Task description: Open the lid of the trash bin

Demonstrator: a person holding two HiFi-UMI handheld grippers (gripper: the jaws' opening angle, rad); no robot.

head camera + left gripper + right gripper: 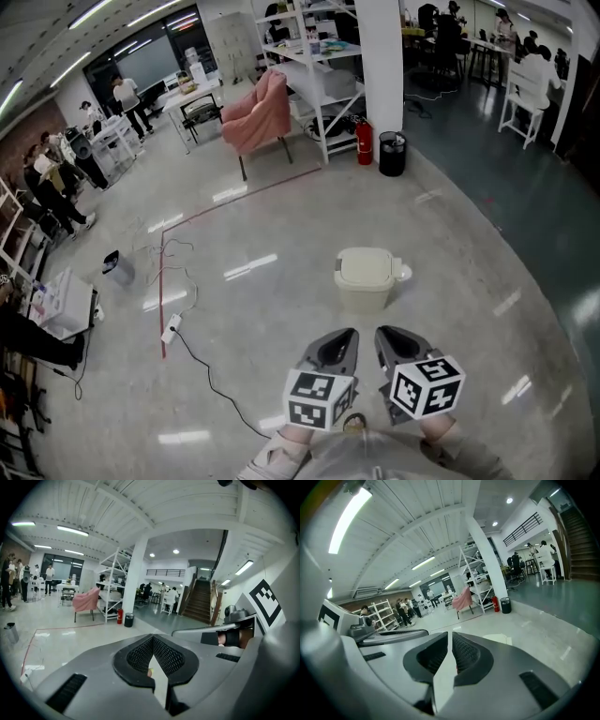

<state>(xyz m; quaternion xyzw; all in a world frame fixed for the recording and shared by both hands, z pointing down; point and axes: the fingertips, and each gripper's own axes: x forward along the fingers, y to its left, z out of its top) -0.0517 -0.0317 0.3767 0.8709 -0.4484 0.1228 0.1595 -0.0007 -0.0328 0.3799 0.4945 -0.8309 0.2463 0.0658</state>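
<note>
No words, numbers, brand marks or signs legible in any of my views; everything far off is too small or blurred to read.

Only printed marks: black-and-white square patterns, not letters.
- Marker cube on my left claw: the patterns sit on its upper faces in the head view. One face shows at the left edge of the right gripper view.
- Second marker cube on my right claw: same kind of pattern. One face shows at the right edge of the left gripper view.
</note>
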